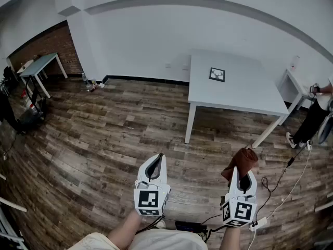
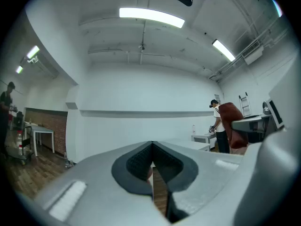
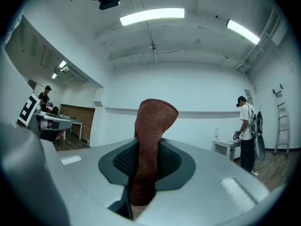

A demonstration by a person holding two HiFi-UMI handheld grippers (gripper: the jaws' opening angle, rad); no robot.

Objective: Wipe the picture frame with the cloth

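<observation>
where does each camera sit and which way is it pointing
Head view: on the person's head, looking steeply down at the wood floor and a white table bearing the picture frame; forearms, left gripper and right gripper show.
Left gripper view: on the left gripper, looking level along its shut, empty jaws toward a white wall.
Right gripper view: on the right gripper, looking along jaws shut on the cloth.
Shared: both gripper views catch a bystander at right; all three show the cloth.

cloth: rust-brown woven cloth [image 3: 151, 140]
frame: black-and-white square picture frame [image 1: 217, 74]
table: plain white rectangular table [image 1: 244, 95]
floor: streaked brown wood-plank floor [image 1: 104, 134]
</observation>
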